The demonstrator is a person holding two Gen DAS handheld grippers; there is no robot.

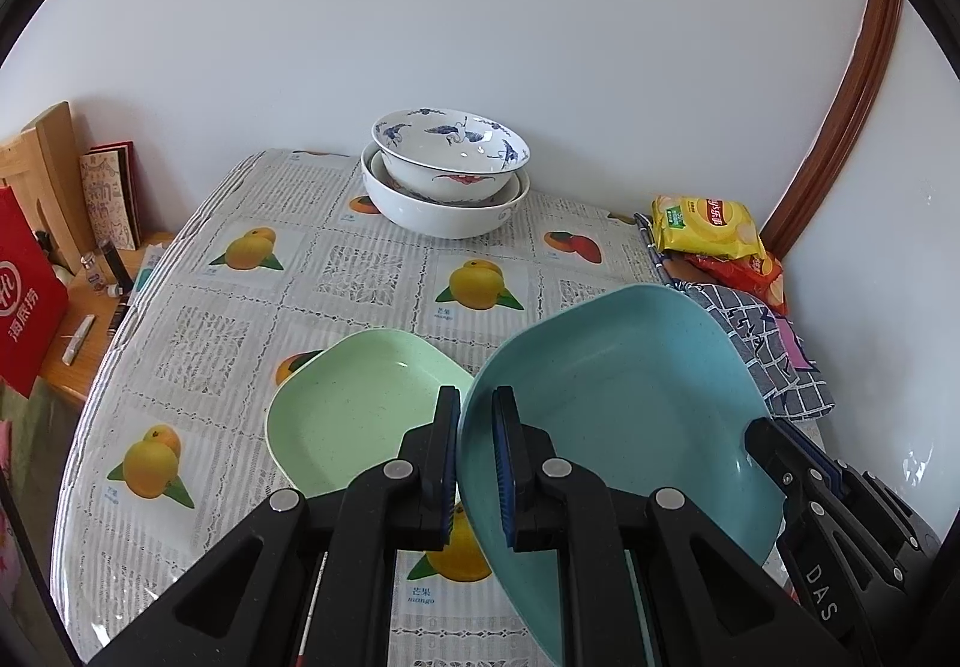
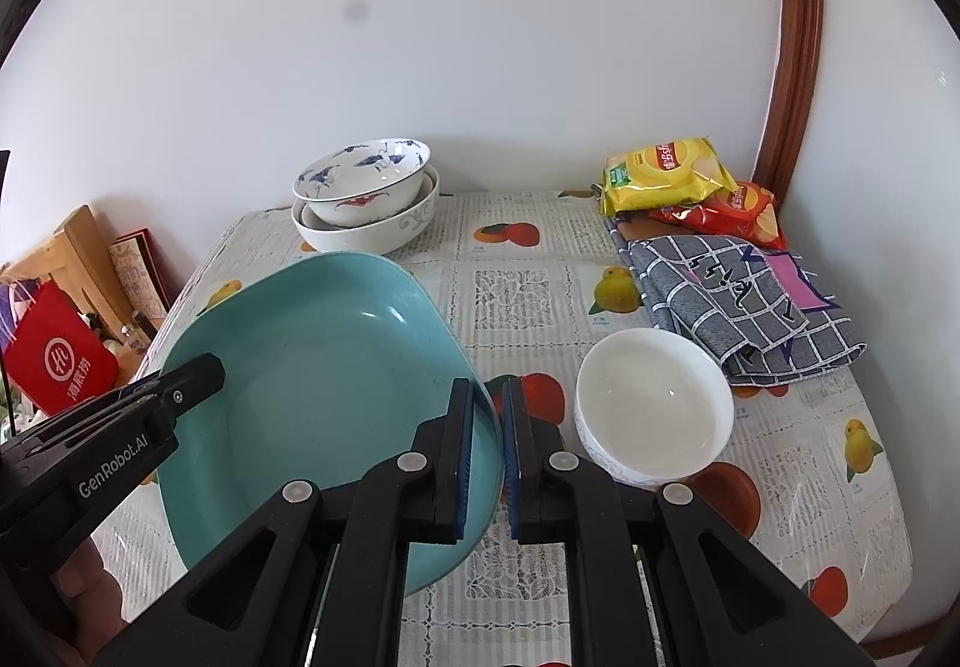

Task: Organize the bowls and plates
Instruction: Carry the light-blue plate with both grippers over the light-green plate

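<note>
While both clamp its rim, left gripper (image 1: 477, 463) and right gripper (image 2: 487, 457) hold teal plate (image 1: 624, 397).

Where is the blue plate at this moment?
The blue plate is held tilted above the table, gripped on opposite rims by the left gripper and the right gripper, between the green plate and the white bowl.

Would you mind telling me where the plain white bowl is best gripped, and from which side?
Grip the white bowl by its thin rim, one finger inside and one outside, coming from above on its near edge. It stands upright and open-mouthed, its wall is too wide to span, and the checked cloth lies close behind it.
</note>
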